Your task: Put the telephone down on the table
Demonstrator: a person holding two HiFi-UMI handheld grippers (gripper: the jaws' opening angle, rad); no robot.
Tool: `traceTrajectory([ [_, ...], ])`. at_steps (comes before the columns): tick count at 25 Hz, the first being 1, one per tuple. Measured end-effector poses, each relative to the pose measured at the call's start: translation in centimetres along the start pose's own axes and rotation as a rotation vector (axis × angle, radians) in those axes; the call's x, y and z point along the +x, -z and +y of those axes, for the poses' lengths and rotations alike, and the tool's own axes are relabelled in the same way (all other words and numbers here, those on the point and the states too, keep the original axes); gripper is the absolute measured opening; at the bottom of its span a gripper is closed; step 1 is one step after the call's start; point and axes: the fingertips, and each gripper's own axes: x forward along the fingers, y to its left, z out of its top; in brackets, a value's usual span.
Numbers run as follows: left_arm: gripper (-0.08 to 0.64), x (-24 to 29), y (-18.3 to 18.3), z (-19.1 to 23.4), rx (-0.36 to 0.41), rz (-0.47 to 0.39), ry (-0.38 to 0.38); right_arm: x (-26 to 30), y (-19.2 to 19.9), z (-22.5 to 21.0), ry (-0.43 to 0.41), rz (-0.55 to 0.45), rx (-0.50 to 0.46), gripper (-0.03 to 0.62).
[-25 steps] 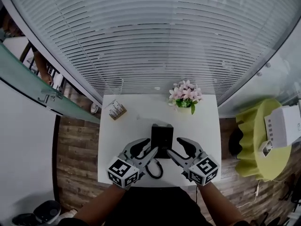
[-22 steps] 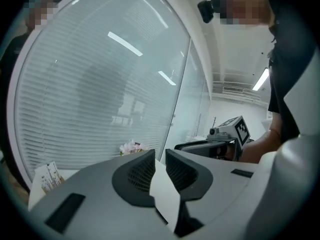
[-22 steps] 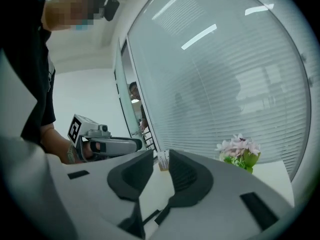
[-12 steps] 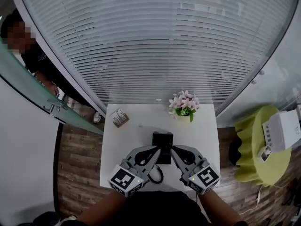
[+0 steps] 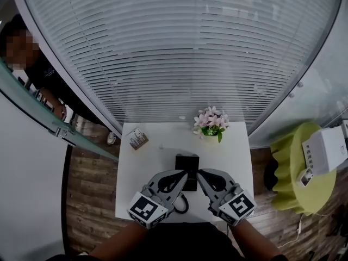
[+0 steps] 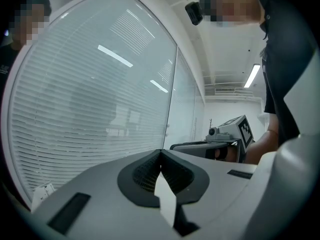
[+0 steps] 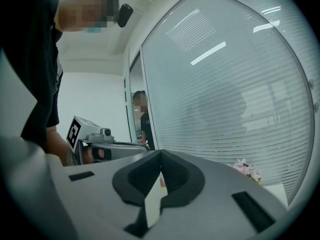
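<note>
While the telephone [image 5: 186, 162] sits on the table [image 5: 136, 170], flowers [image 5: 211, 120] at one o'clock, left gripper [image 6: 160, 153] and right gripper [image 7: 160, 152] hover clenched, apparently empty.

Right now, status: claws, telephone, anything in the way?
Left claw shut, empty. Right claw shut, empty. Telephone down on table. Flowers far side, not blocking.

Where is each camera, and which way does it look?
Head view: on the person's head, looking steeply down at the table, telephone and flowers; forearms, left gripper and right gripper show.
Left gripper view: on the left gripper, looking along its shut jaws at the blinds; the right gripper shows.
Right gripper view: on the right gripper, facing the blinds; the left gripper shows.
Shared: head and right gripper views both show the flowers.
</note>
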Motion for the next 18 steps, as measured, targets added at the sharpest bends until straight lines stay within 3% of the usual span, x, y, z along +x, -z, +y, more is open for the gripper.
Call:
traceTrajectory([
  [18,0.009,0.2,0.25,-0.3,-0.006,0.003,0.035,0.23,-0.09,0.24,0.002,0.008,-0.031,0.023],
])
